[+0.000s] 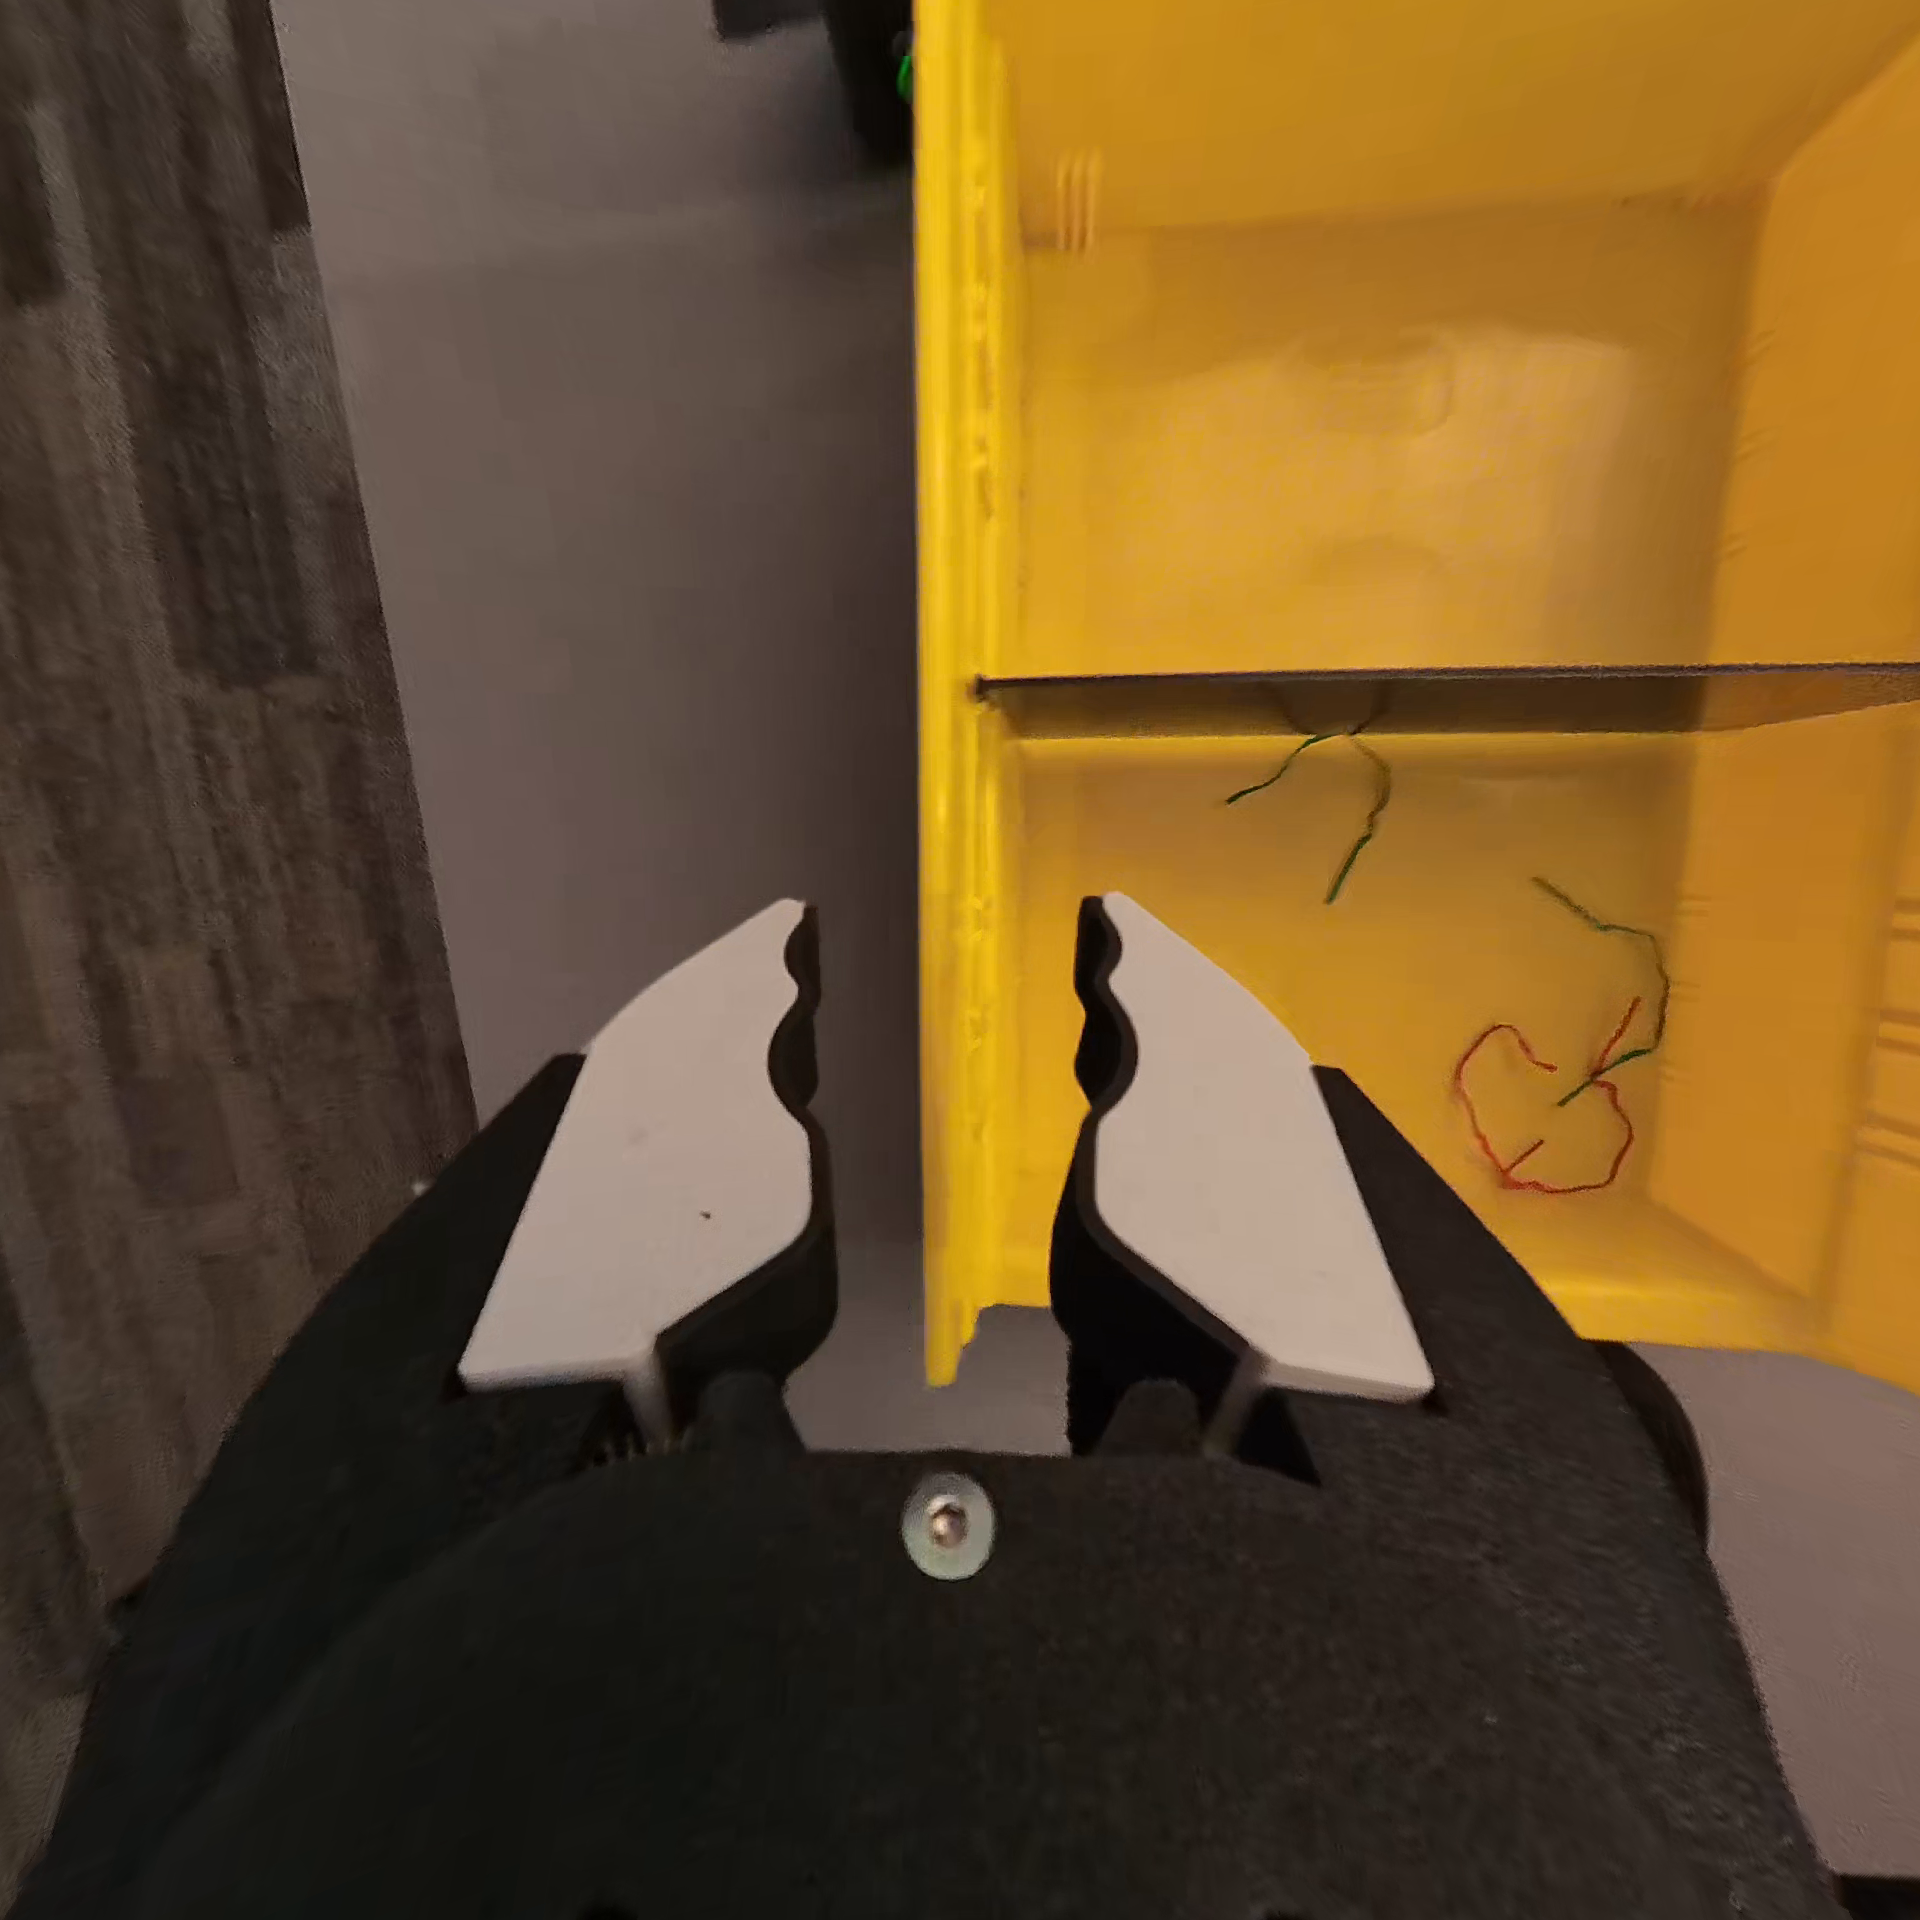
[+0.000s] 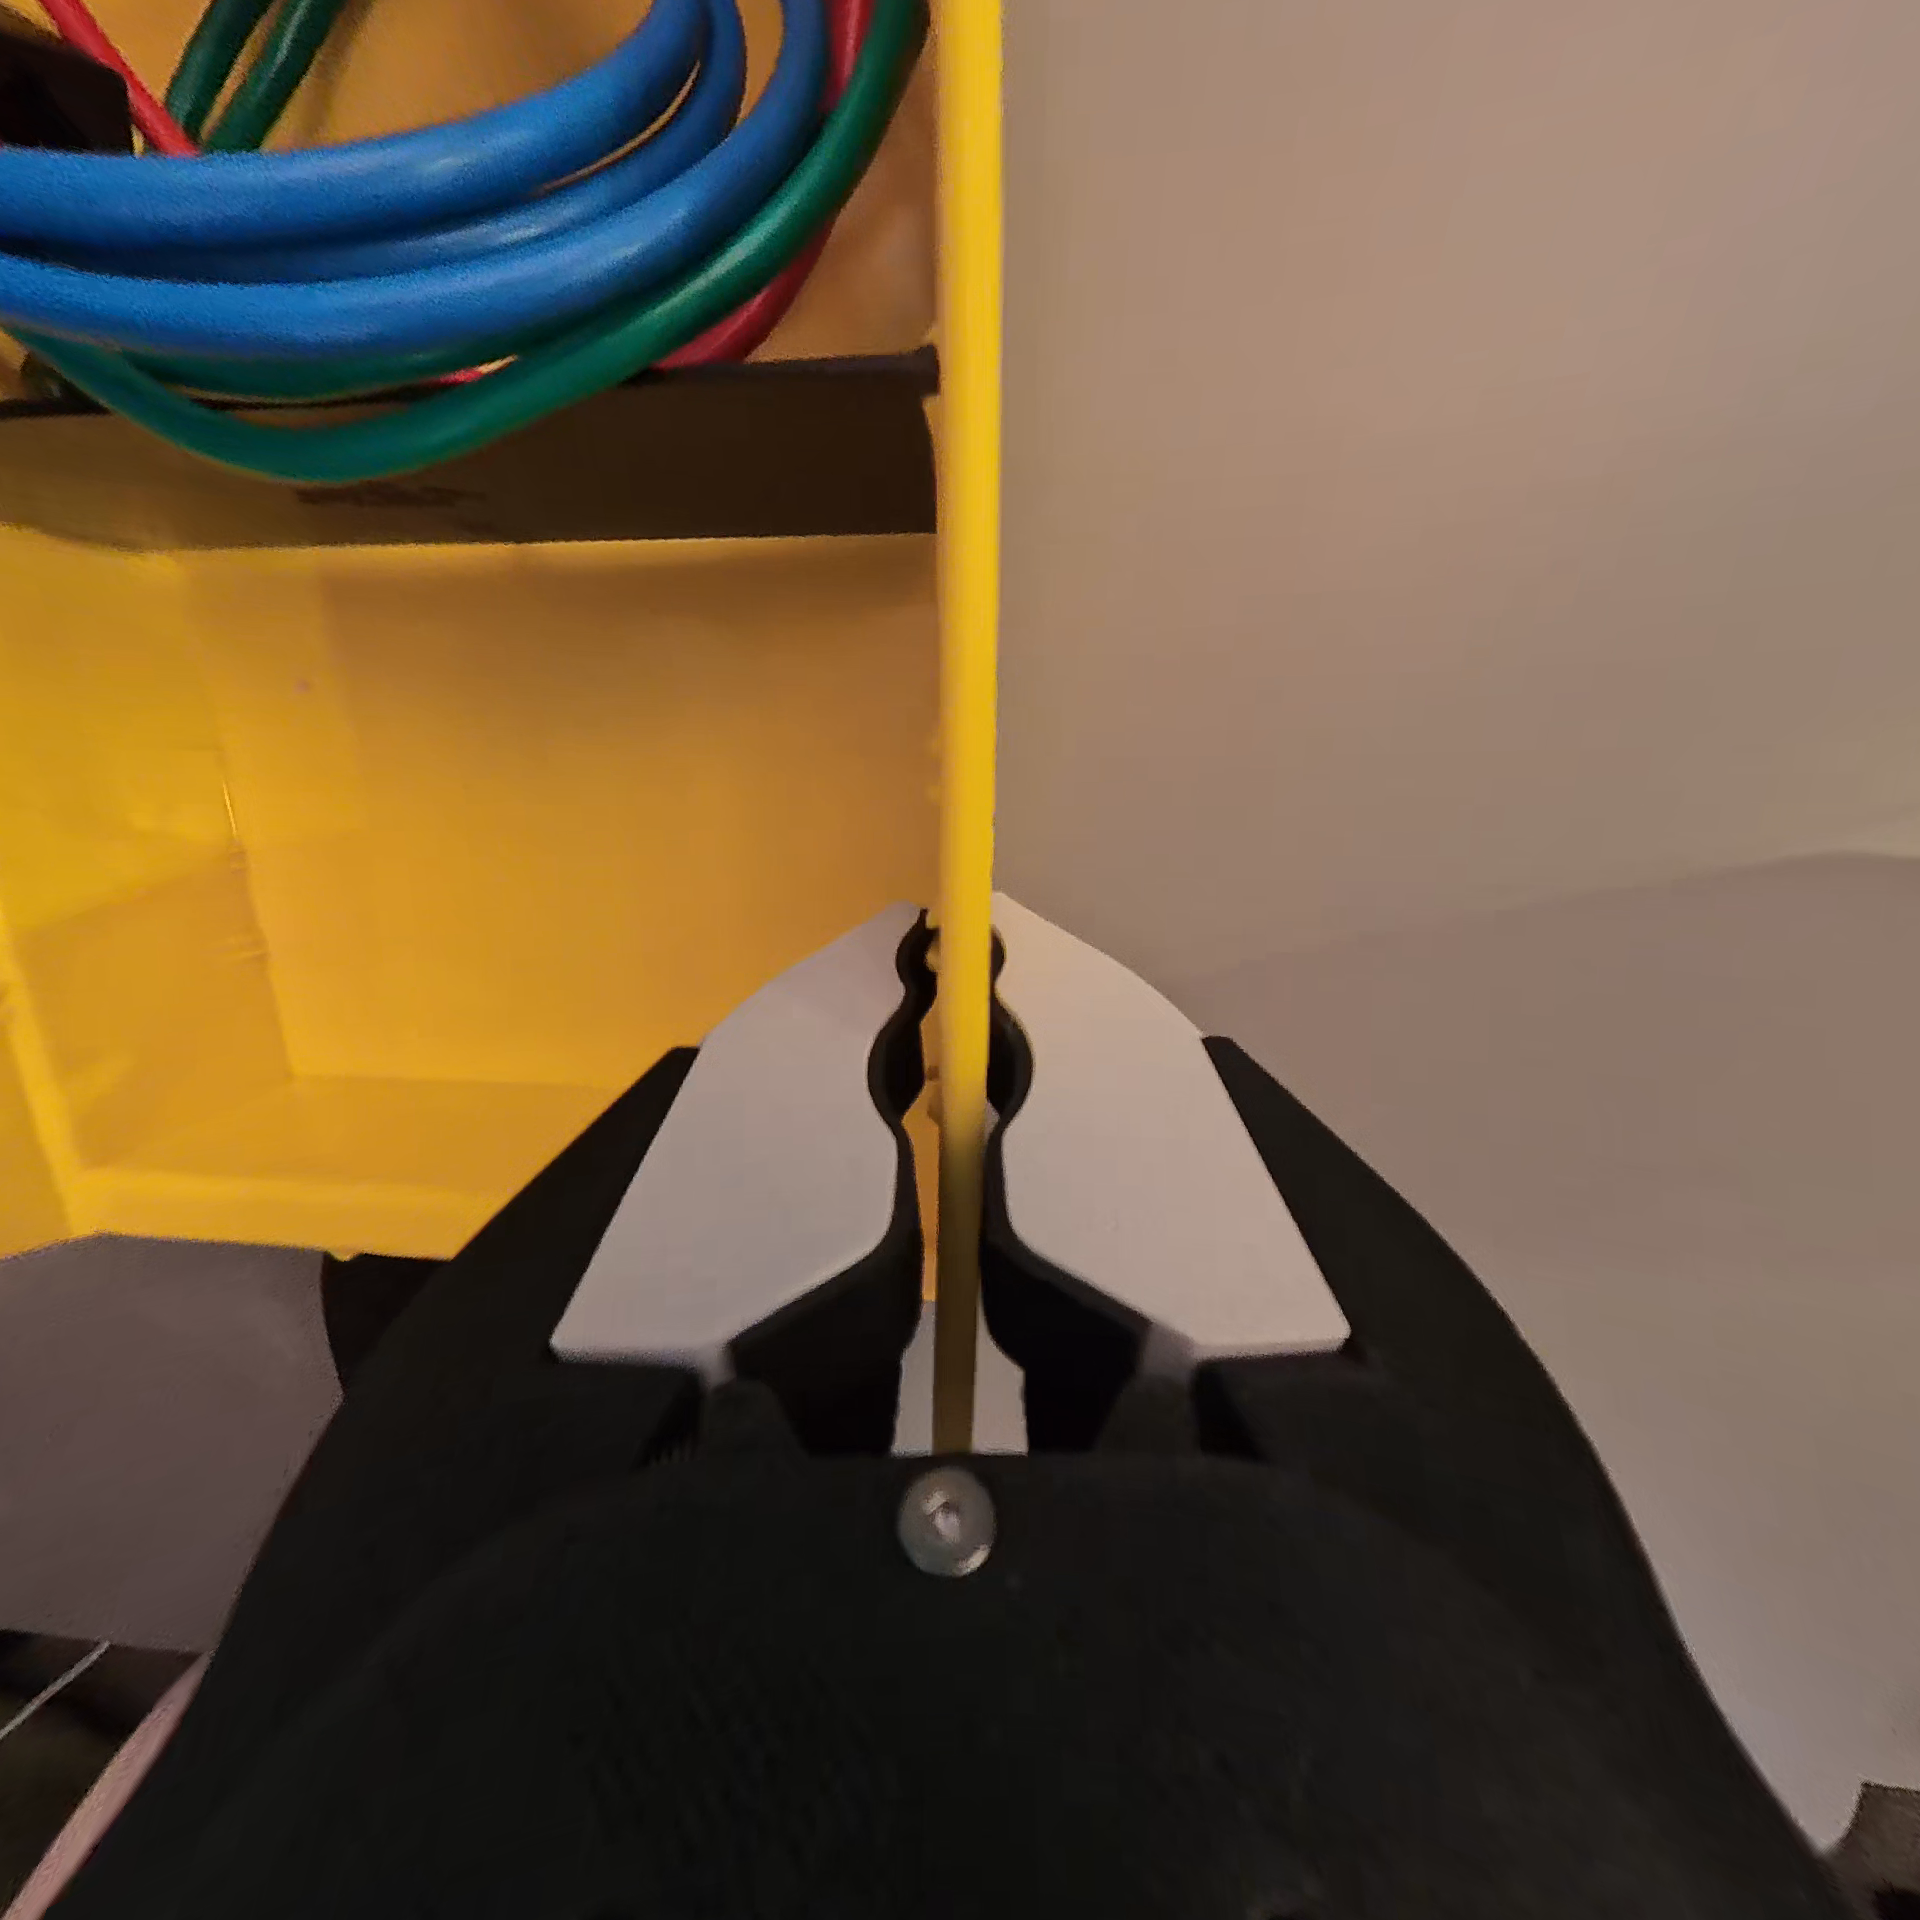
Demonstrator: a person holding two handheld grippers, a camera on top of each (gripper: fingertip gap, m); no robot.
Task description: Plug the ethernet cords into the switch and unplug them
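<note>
Fingers of your left gripper stand spread, straddling the left wall of the bright yellow plastic bin without touching it. Your right gripper is clenched on the bin's thin right wall, pads pressed to both faces. Coiled blue, green and red ethernet cords lie in the far compartment, beyond a dark flat divider. Thin green and red wire scraps litter the near compartment. The switch may be the blurred dark shape beyond the bin, on the grey table.
</note>
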